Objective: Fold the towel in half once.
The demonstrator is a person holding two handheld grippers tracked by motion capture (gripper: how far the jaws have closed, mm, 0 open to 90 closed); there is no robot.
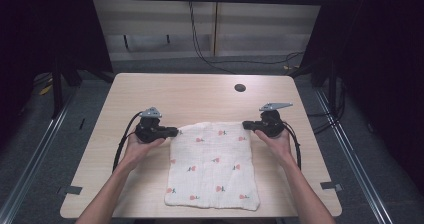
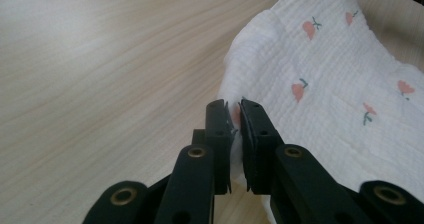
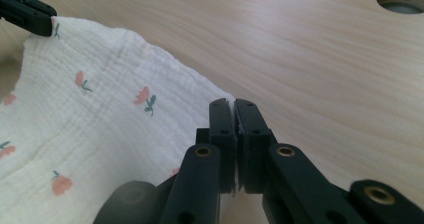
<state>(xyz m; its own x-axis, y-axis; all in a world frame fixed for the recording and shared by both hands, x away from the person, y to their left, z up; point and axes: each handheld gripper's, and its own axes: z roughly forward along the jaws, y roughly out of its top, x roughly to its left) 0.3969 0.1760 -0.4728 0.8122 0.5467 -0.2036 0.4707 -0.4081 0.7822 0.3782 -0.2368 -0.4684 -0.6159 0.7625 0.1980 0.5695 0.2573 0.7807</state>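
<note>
Left gripper point(image 2: 236, 115) and right gripper point(image 3: 234, 115) each clamped on a far cloth point(image 1: 212, 164) corner; thin bite at jaw tips, uneven pull may slip it.

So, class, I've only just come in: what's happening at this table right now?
A person sits at a wooden table with a two-jaw gripper in each hand. The left gripper is clamped on the far left corner of a white cloth printed with small pink flowers, and the right gripper pinches the far right corner. The rest of the cloth lies flat on the table, towards the person.
</note>
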